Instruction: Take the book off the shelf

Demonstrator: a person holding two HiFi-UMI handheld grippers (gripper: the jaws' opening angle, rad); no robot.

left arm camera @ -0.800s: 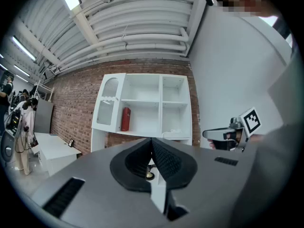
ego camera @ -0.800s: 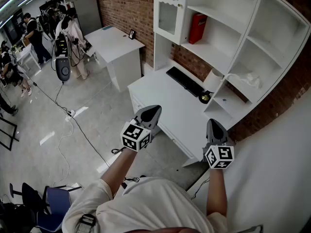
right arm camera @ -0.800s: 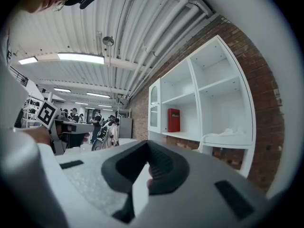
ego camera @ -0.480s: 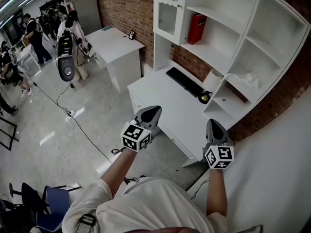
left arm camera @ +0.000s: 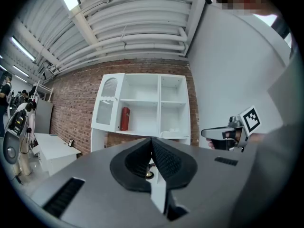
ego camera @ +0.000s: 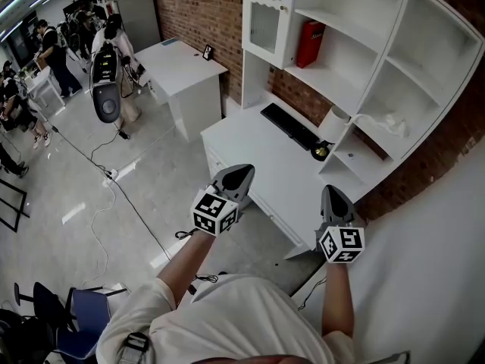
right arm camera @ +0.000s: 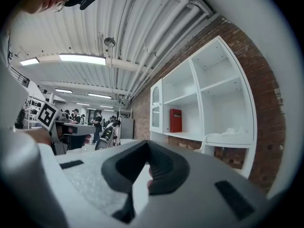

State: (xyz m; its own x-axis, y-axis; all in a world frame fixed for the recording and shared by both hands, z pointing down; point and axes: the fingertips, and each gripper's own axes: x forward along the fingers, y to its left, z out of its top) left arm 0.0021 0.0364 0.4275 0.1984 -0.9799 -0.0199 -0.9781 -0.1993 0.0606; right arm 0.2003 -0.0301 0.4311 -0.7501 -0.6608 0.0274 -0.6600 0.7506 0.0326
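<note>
The red book (ego camera: pixel 308 44) stands upright on the middle shelf (ego camera: pixel 342 83) of the white hutch, just beside the glass-door cabinet (ego camera: pixel 265 17), its long axis vertical. Both tongs are closed and empty: the left gripper (ego camera: pixel 238 174) and the right gripper (ego camera: pixel 334 194) hang well short of it, with the desk (ego camera: pixel 246 142) and keyboard (ego camera: pixel 288 126) between. The book lies ahead and above, between the 2 tongs; the right looks slightly nearer, I'd judge. Its cover print is too small to read, and whether it leans on the side wall is unclear.
</note>
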